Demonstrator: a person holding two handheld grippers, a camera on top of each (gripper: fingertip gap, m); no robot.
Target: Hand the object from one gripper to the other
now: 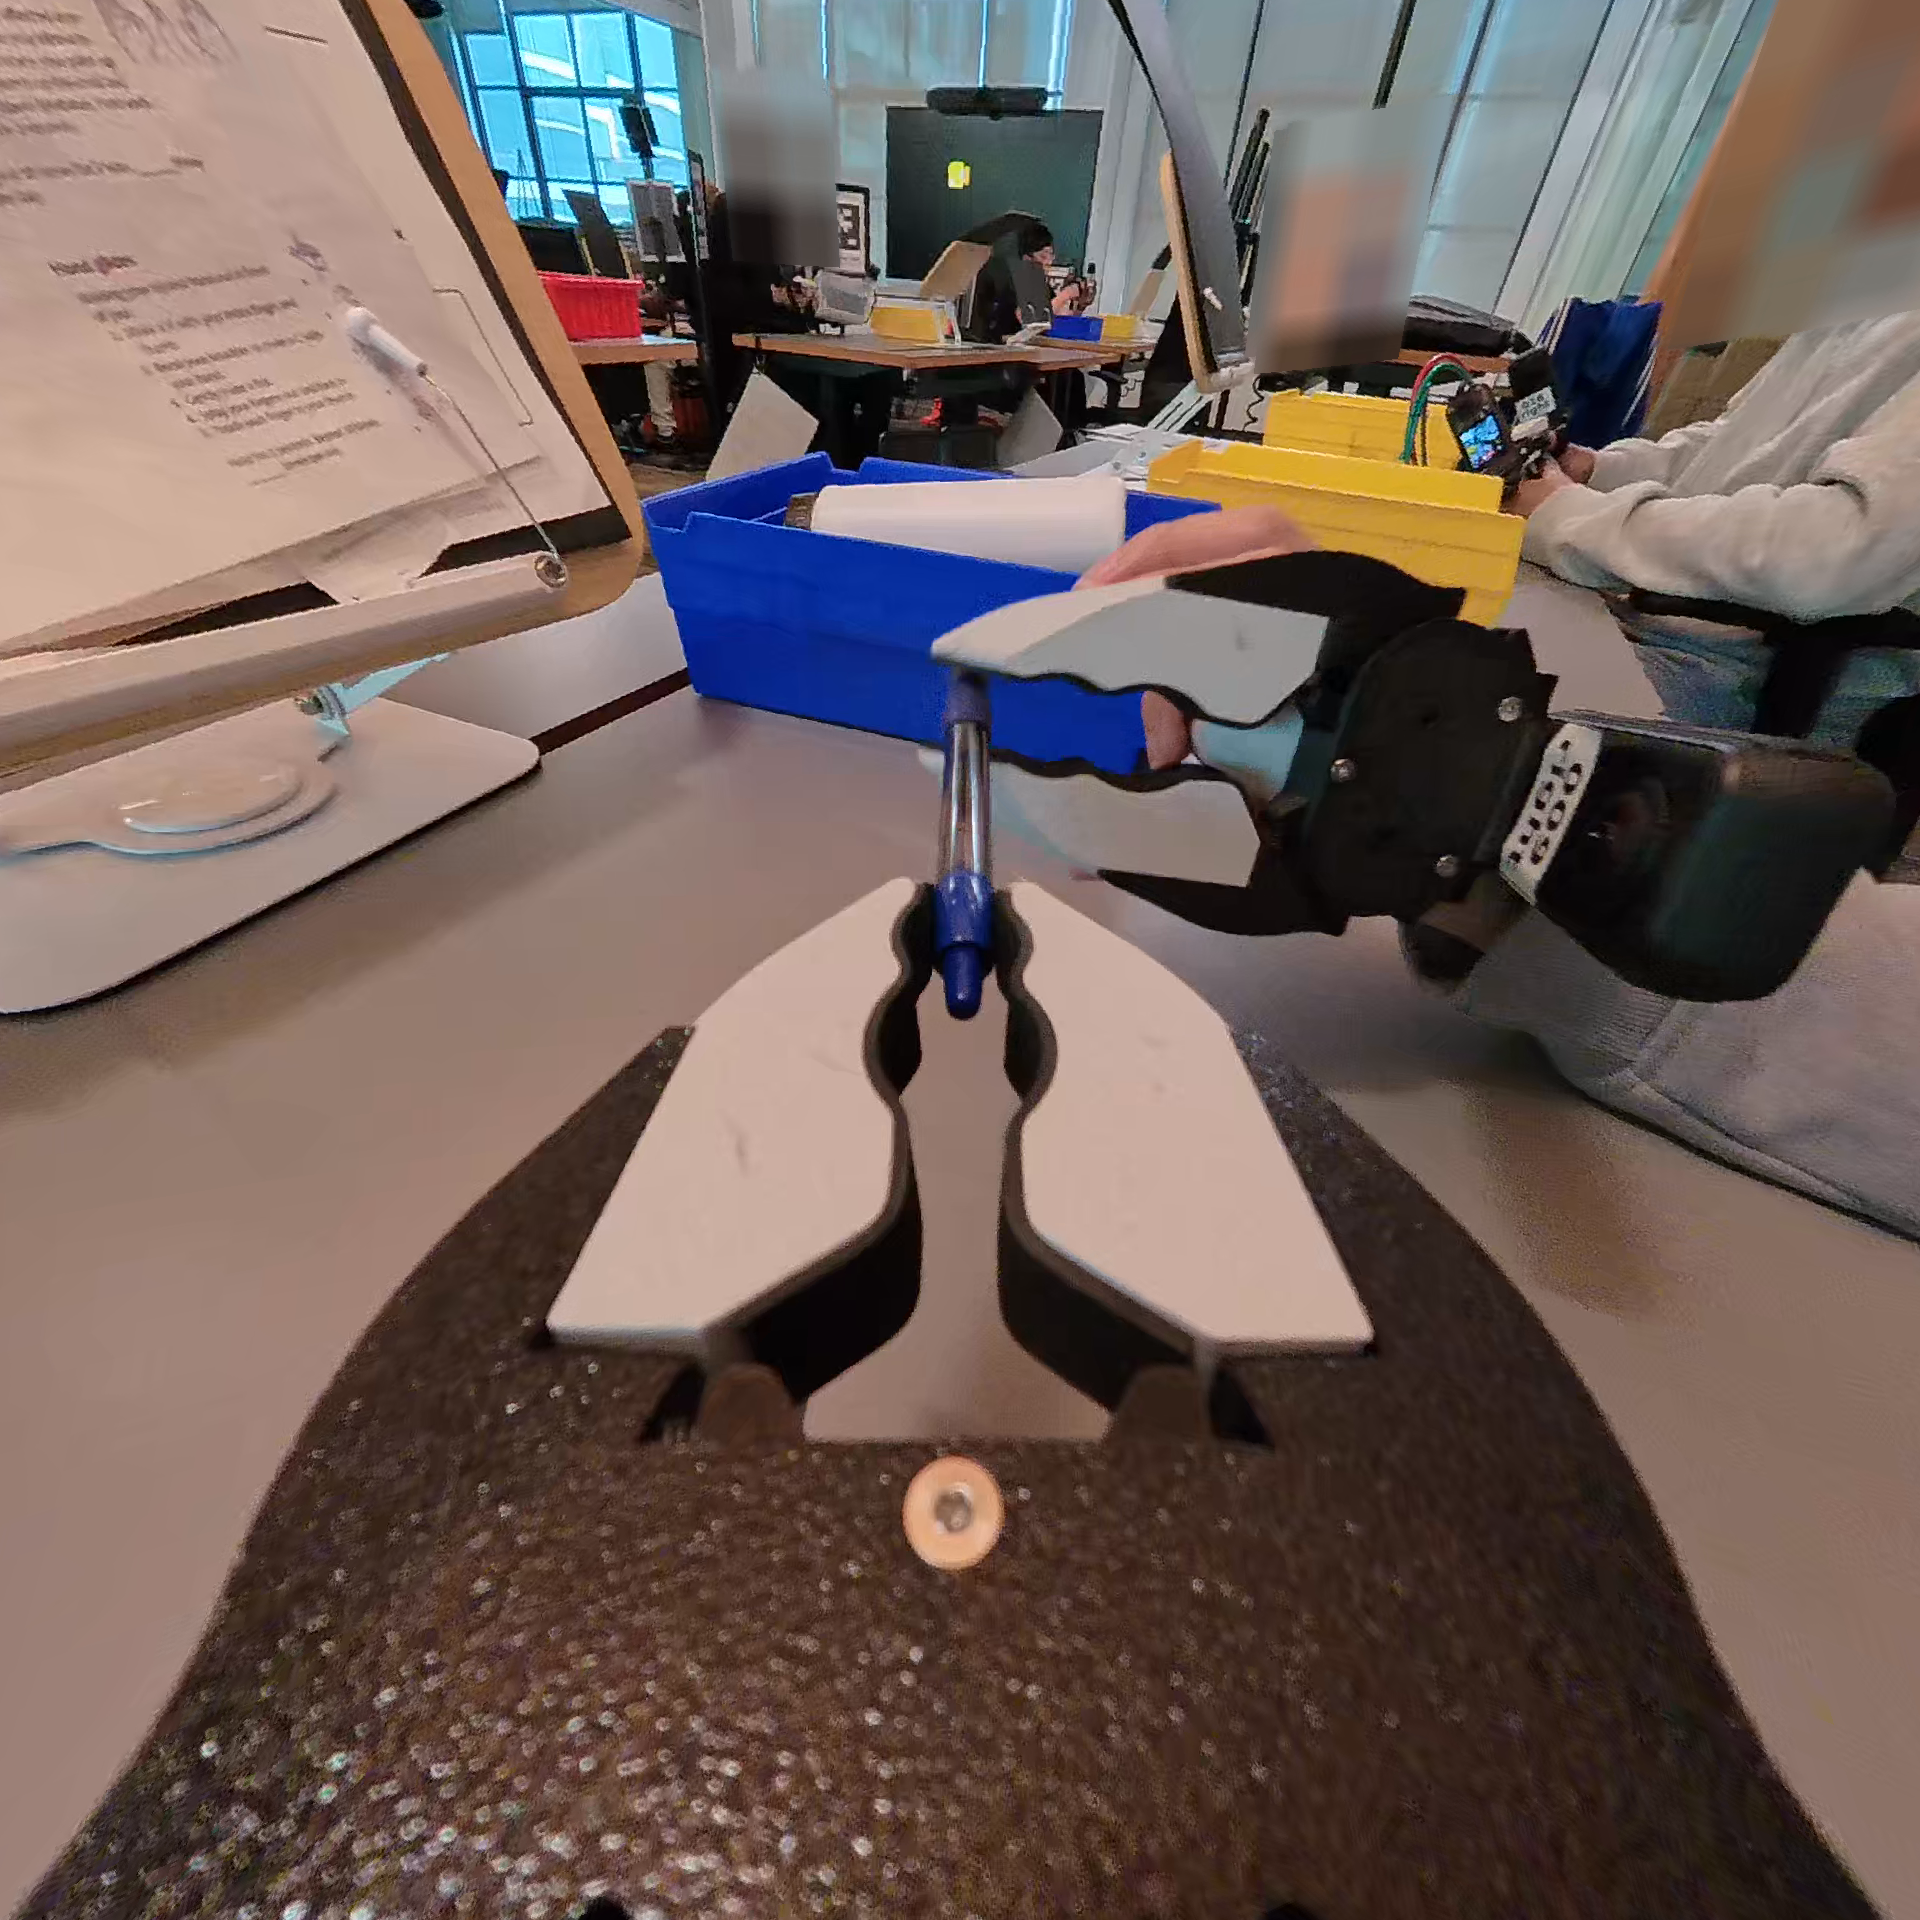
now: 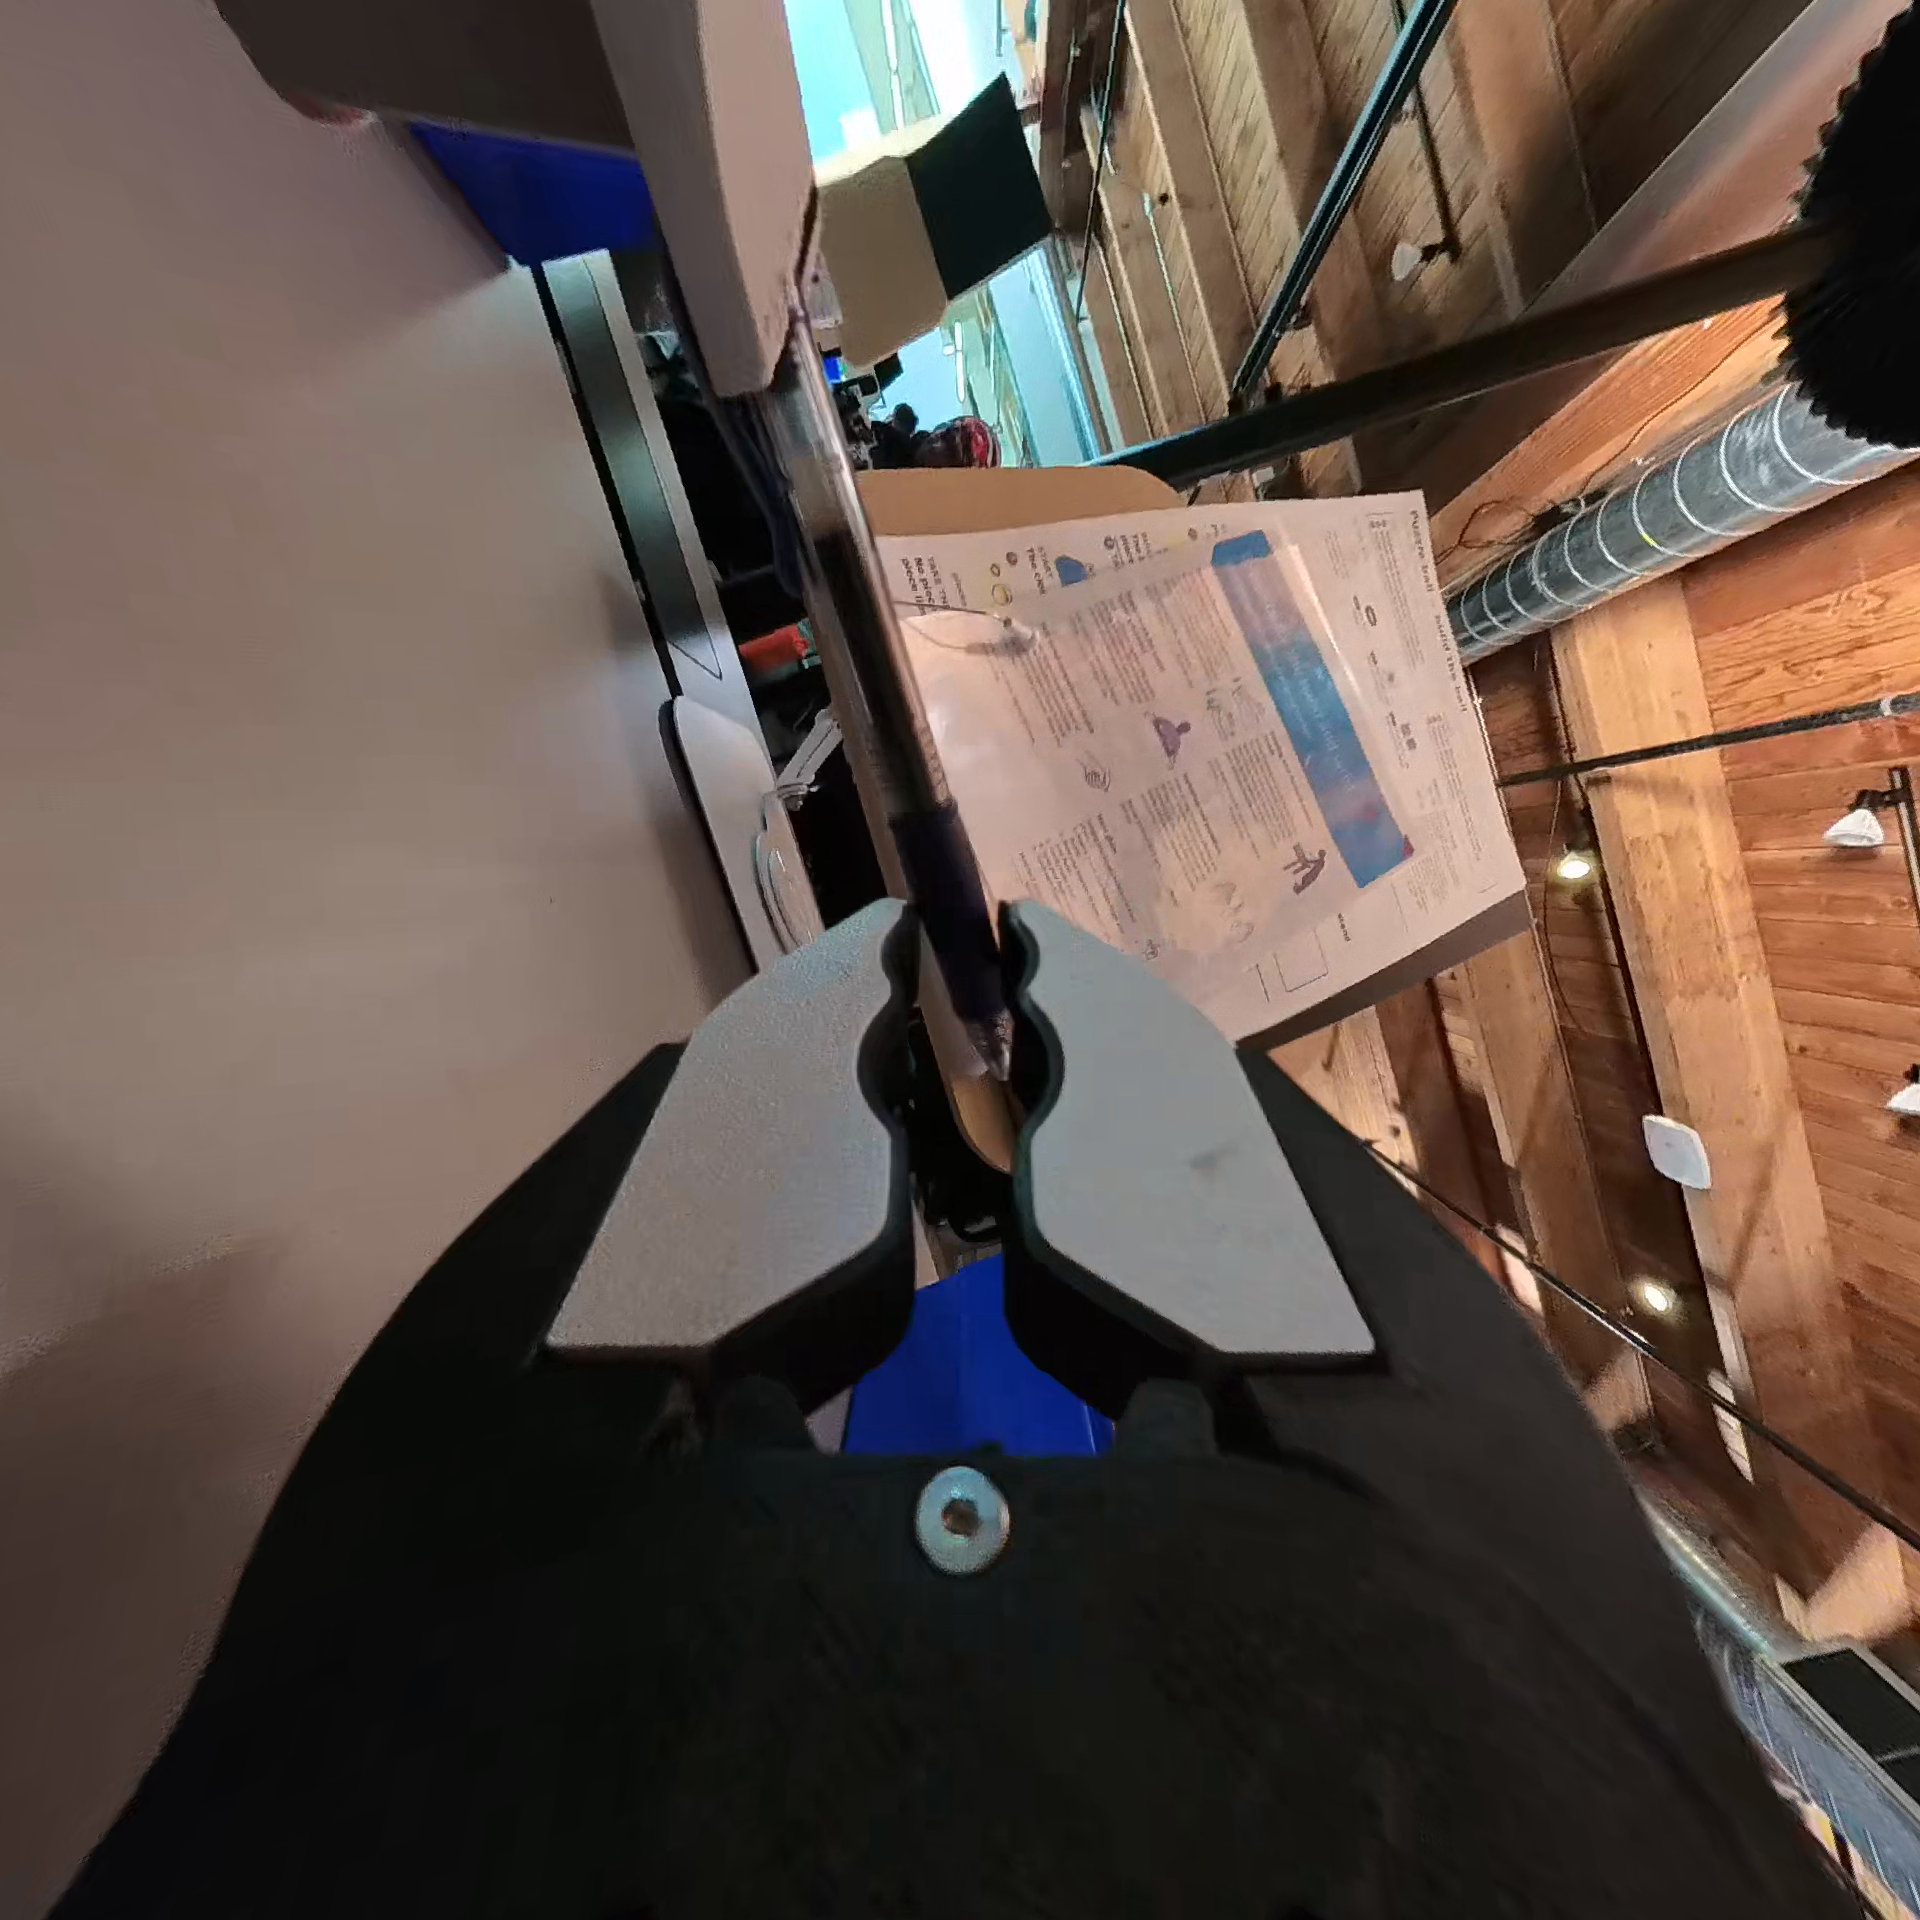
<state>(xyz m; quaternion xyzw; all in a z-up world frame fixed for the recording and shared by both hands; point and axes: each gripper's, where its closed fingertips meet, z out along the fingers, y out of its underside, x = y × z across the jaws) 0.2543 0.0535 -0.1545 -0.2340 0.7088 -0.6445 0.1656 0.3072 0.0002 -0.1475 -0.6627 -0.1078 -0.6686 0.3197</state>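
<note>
We have the pen (image 1: pixel 964 831) pinched at both ends at once: our left gripper (image 1: pixel 961 940) is closed to a narrow gap on the blue cap end, and our right gripper (image 2: pixel 958 971), rolled on its side, has its fingers nipped round the dark grip section near the tip. The pen hangs above the table (image 1: pixel 312 1195), its long axis running straight from the left fingers to the right ones. We judge the handover now turns on one gripper letting go without dragging along that axis.
</note>
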